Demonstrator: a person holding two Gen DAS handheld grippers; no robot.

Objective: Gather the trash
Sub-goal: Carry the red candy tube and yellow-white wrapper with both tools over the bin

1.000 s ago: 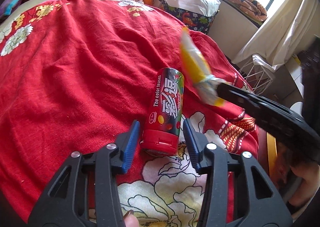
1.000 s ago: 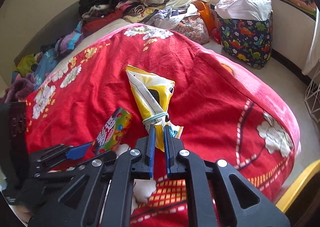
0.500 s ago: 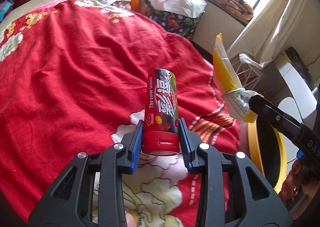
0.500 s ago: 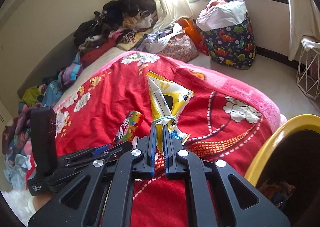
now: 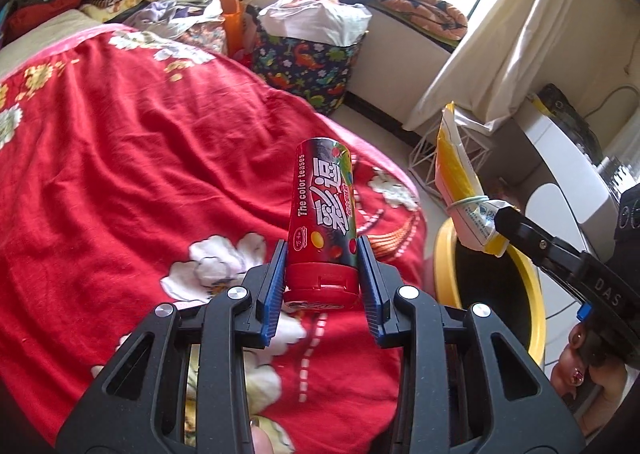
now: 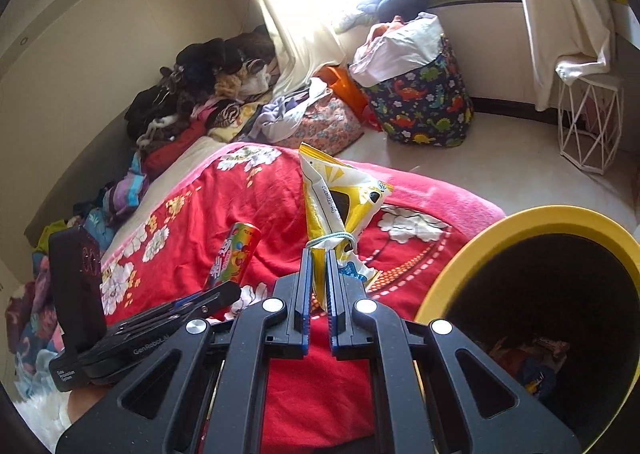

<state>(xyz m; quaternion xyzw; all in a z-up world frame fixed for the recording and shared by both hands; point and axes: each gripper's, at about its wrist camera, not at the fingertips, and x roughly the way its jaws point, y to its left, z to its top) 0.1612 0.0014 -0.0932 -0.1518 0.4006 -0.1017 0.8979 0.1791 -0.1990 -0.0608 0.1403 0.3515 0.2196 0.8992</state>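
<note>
Left gripper [image 5: 322, 282] clamps a candy tube [image 5: 323, 221]; right gripper [image 6: 317, 290] pinches a yellow snack bag [image 6: 336, 205] beside the yellow bin [image 6: 532, 213], ready for dropping.

**Two pieces of trash held over the bed's edge, bin at lower right**

In the left wrist view the candy tube [image 5: 323, 221] stands at centre frame between the left gripper [image 5: 323, 290] fingers, above the blanket [image 5: 120, 181] that fills the left half. The snack bag [image 5: 460, 177] sits right of centre, pinched at its lower end by the right gripper [image 5: 505, 219], directly above the bin [image 5: 444, 254] at lower right. A fabric basket [image 5: 308, 69] stands at upper centre, behind the bed. A wire stand [image 5: 424, 157] is behind the bag. In the right wrist view a clothes pile [image 6: 200, 93] lies at upper left.
</note>
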